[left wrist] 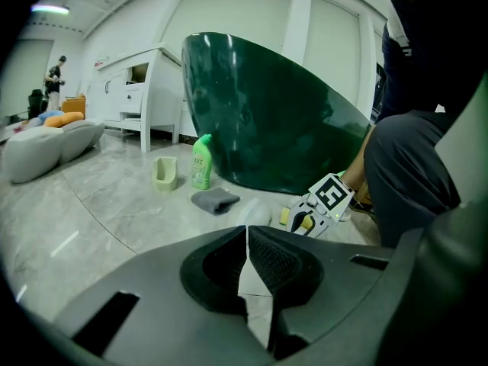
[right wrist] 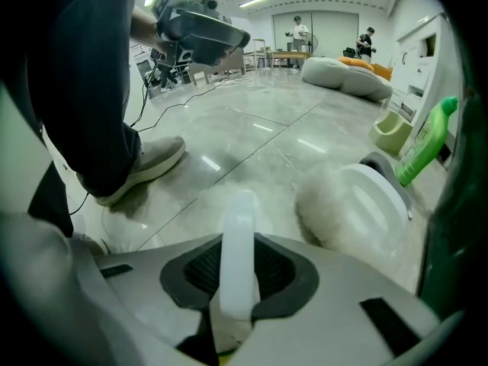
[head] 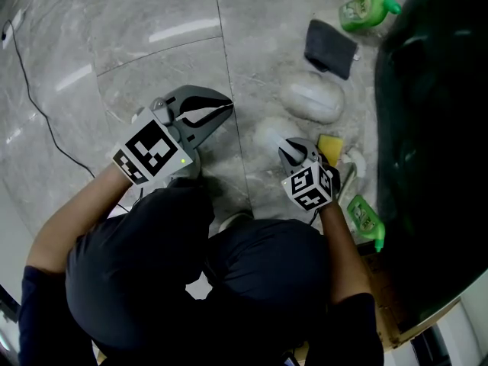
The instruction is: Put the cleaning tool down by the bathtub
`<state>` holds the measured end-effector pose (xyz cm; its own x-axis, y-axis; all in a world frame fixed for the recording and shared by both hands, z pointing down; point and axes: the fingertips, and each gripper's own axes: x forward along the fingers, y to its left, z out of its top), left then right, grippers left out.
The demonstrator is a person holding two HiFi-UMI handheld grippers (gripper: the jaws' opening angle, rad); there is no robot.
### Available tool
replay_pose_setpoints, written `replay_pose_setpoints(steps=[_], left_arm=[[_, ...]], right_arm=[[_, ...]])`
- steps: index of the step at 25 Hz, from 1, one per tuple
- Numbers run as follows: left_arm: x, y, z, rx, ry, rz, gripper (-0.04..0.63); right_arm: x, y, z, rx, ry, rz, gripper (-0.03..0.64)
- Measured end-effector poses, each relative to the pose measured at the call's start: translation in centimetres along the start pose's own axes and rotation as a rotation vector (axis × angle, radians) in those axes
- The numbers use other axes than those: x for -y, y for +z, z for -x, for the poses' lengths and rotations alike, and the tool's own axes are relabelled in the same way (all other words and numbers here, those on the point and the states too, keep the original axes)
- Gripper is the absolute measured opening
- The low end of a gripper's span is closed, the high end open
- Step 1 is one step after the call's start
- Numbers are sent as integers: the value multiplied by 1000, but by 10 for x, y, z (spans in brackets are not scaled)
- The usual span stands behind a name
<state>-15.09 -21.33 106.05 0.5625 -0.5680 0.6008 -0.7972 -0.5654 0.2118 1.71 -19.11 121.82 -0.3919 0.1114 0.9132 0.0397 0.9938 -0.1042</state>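
Observation:
My right gripper (head: 294, 150) (right wrist: 238, 269) is shut on the white plastic handle (right wrist: 238, 231) of a cleaning tool. The tool's pale fluffy head (head: 271, 133) rests low over the marble floor just ahead of the jaws. The dark green bathtub (head: 431, 128) (left wrist: 267, 120) stands right of it, about a hand's width away. A second white fluffy pad with a plastic grip (head: 311, 98) (right wrist: 366, 200) lies further ahead. My left gripper (head: 226, 111) (left wrist: 245, 233) hovers to the left over bare floor, its jaw tips touching with nothing between them.
Along the tub lie a grey cloth (head: 330, 48) (left wrist: 215, 200), a green bottle (head: 364, 11) (left wrist: 202, 162), a pale green cup (left wrist: 165, 172), a yellow sponge (head: 330, 147) and another green bottle (head: 366, 218). A black cable (head: 38, 105) crosses the floor at left. My shoe (right wrist: 141, 166) stands near.

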Motion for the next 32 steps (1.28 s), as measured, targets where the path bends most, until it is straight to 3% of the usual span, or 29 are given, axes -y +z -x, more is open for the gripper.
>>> replay_pose_setpoints(steps=[14, 26, 32], left_arm=[[-1, 6, 2, 39, -10, 4, 34], [-4, 1, 4, 48, -19, 9, 34], [-10, 27, 35, 21, -3, 23, 34]], right_arm=[[1, 0, 3, 8, -25, -91, 96], [8, 8, 14, 40, -55, -137, 185], [14, 22, 58, 48, -85, -204, 192]])
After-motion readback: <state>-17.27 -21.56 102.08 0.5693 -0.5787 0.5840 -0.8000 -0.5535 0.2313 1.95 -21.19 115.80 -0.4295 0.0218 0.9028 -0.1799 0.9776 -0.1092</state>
